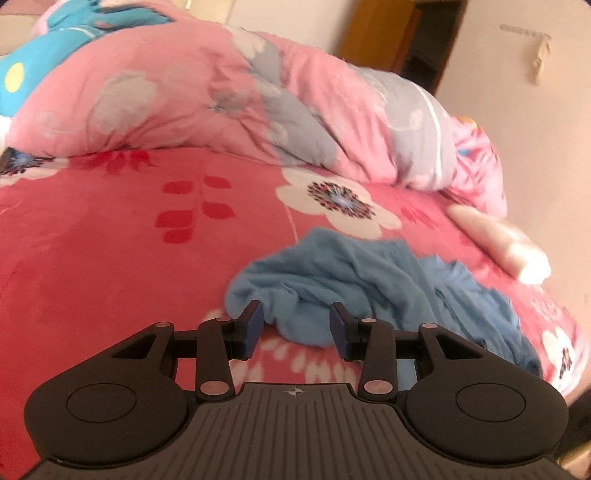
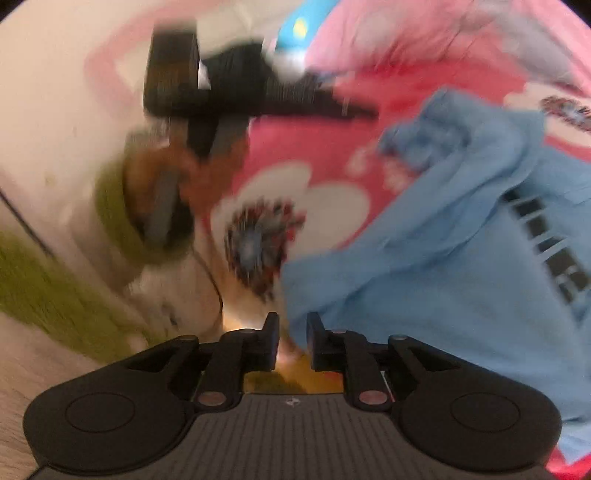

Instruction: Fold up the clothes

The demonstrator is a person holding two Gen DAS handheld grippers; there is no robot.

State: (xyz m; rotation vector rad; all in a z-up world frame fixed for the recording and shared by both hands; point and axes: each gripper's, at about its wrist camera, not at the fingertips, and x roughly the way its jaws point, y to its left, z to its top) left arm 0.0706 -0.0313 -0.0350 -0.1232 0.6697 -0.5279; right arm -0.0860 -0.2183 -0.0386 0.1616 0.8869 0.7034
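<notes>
A crumpled light blue garment [image 1: 369, 280] lies on the red floral bedsheet [image 1: 110, 258], towards the bed's right edge. My left gripper [image 1: 297, 325] hovers at the garment's near fold with its jaws apart; the cloth shows in the gap, but the pads do not press on it. In the blurred right wrist view the same blue garment [image 2: 443, 258] shows black lettering and fills the right side. My right gripper [image 2: 291, 332] sits at its lower left corner with a narrow gap between the fingers and no cloth in it. The other gripper [image 2: 221, 92] appears there, held by a hand [image 2: 207, 173].
A bunched pink and grey floral quilt [image 1: 166, 92] is heaped along the far side of the bed. A pale blurred shape [image 1: 498, 240] lies at the bed's right edge. A cream wall [image 1: 517, 110] and a wooden door [image 1: 380, 33] stand behind. A green sleeve [image 2: 118, 214] is at left.
</notes>
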